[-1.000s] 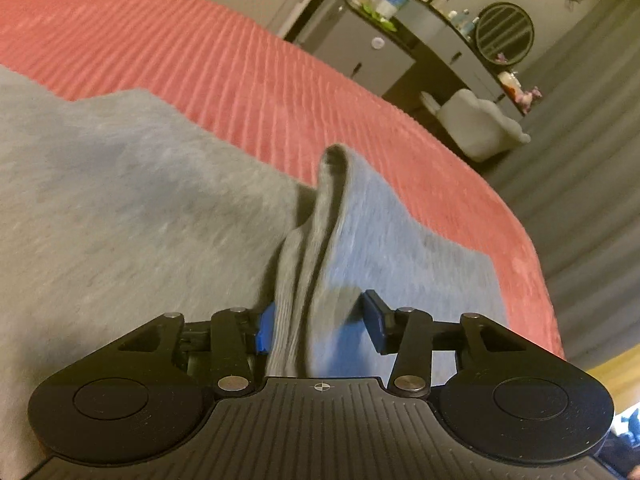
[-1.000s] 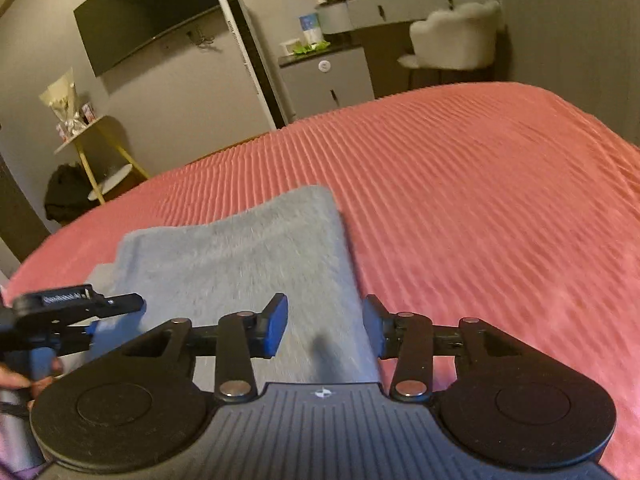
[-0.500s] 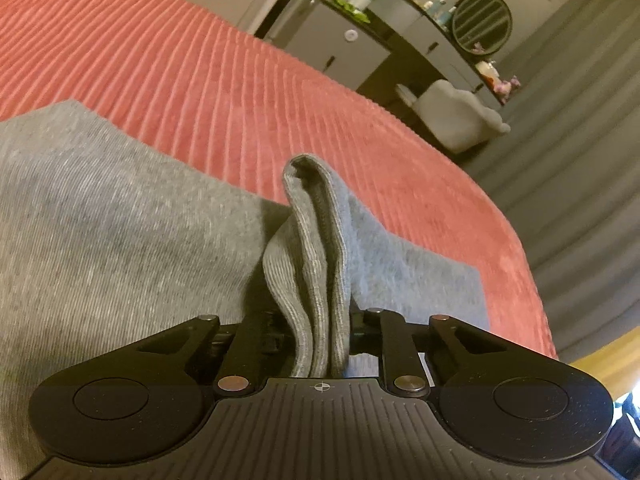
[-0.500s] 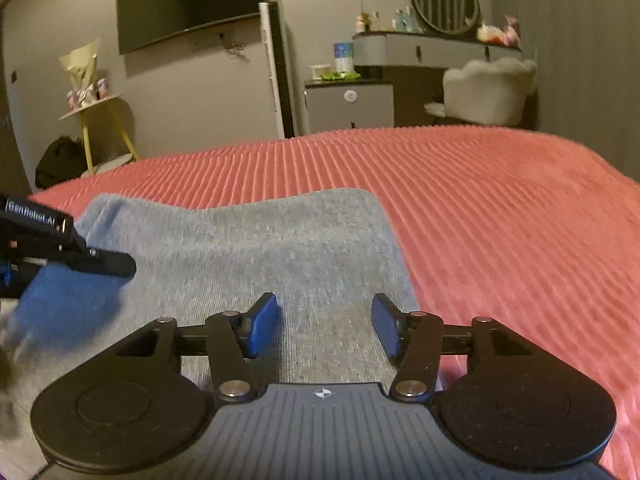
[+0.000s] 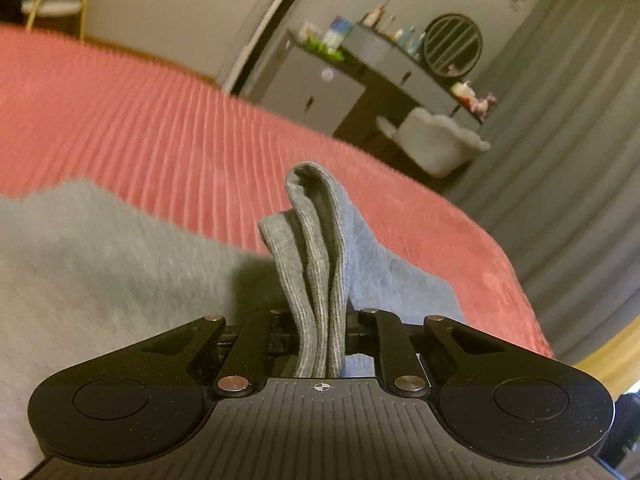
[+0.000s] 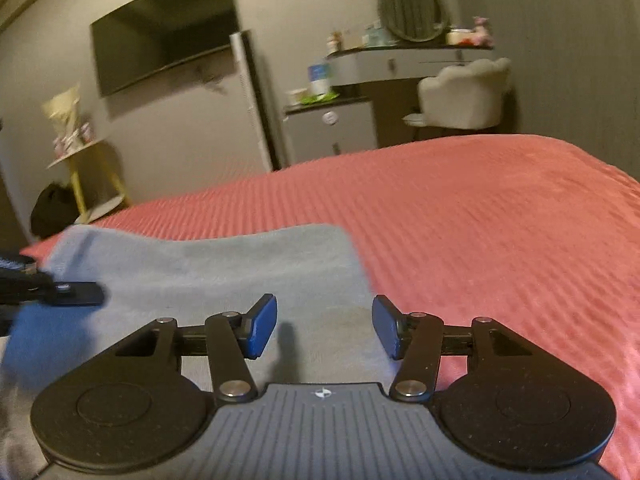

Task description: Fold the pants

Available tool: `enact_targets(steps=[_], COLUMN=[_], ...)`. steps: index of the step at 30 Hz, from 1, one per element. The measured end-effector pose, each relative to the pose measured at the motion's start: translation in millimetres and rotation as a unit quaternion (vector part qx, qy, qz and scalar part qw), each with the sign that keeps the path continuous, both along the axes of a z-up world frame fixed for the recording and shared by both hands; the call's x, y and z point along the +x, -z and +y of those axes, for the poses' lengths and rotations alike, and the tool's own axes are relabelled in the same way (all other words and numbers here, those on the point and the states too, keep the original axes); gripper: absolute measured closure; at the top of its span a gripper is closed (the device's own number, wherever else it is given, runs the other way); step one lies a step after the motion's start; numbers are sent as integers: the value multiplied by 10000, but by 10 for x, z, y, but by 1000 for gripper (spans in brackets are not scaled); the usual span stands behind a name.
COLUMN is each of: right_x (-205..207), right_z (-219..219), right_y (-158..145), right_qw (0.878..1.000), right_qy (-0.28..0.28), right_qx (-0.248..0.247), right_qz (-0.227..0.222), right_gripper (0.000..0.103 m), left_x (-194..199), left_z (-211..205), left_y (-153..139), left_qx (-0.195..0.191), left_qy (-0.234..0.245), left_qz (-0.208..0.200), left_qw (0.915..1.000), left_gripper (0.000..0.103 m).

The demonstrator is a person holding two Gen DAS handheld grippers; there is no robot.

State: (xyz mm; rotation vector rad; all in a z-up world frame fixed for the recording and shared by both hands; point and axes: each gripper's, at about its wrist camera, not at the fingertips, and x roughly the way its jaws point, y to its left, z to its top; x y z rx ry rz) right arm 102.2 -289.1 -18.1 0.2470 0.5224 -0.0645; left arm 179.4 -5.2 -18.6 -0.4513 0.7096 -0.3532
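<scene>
Grey pants (image 5: 100,260) lie flat on a red ribbed bedcover (image 5: 160,120). My left gripper (image 5: 320,332) pinches a bunched ribbed hem (image 5: 316,248) of the pants, which stands up in folds above the fingers; its jaws are still closing on that cloth. In the right wrist view the same pants (image 6: 240,264) spread across the cover (image 6: 480,220). My right gripper (image 6: 324,328) hovers open over their near right corner, blue pads (image 6: 264,326) apart with nothing between them. The left gripper's finger (image 6: 76,294) shows at the far left edge of that view.
Beyond the bed stand a grey cabinet (image 6: 332,128), a white chair (image 6: 464,96), a dresser with a round mirror (image 6: 412,12), a wall television (image 6: 164,48) and a yellow side table (image 6: 84,168). Grey curtains (image 5: 580,160) hang to the right of the bed.
The left gripper's jaws closed on the ribbed hem and raised it off the bed. The right gripper's jaws spread wider and it sank closer to the pants' corner.
</scene>
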Motion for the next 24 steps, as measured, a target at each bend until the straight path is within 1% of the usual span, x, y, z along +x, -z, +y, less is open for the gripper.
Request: enact_targets(steps=[2,3,5,6,8,9,10,11,12,13,15,17,18,19,20,21,22,23,24], right_x=[45,77,110,116,109,104,98,92,95,106,116,116,115,94,91,69,36,5,-17], right_z=[-59,-75,-78,-68,-59,-63,-74,-91,-98,-113,-125,-127,-117,-68,-40,-5,39,75,101], right_y=[70,117,167,166,158,156,159,160,158,174,176,168,163,136,109,78,42,11,-12], right_qw=[9995,9989,9982,9983,9985,9986,9986,9987,9986,9983,9981,9982,9983,9985,9987,9989,9990,9988,9985], right_qy=[117,97,54,19,-31,-49,-48,-47,-37,-20,-21,-46,-73,-123,-194,-273,-337,-407,-470], right_qx=[70,119,100,47,0,8,34,90,134,187,263,242,210,135,69,-6,-123,-212,-269], right_qz=[281,448,584,579,544,536,529,505,512,552,553,553,534,508,464,378,258,159,93], right_gripper=[50,50,50,50,50,50,50,50,50,50,50,50,50,51,54,54,55,57,58], left_x=[-5,27,97,118,118,109,94,96,123,158,246,298,318,305,279,219,160,69,-10], left_z=[9,8,1,19,84,108,128,150,177,199,218,223,238,274,297,305,290,242,185], left_y=[8,70,216,265,255,216,190,175,195,231,342,419,445,474,461,405,346,219,106], left_qx=[113,200,525,487,170,134,173,220,203,126,-211,-590,-769,-940,-1059,-1129,-1079,-853,-542], left_qy=[-1,-34,-391,-493,-670,-773,-886,-955,-956,-892,-578,-401,-394,-509,-585,-624,-570,-466,-396], left_qz=[-31,75,424,518,501,368,221,135,188,314,595,617,607,533,410,146,-142,-589,-958], left_qw=[9999,9998,9970,9963,9964,9962,9957,9951,9950,9954,9963,9955,9944,9928,9918,9915,9924,9935,9931], left_gripper=[87,86,82,78,76,70,60,53,47,47,47,49,64,85,85,85,85,85,85])
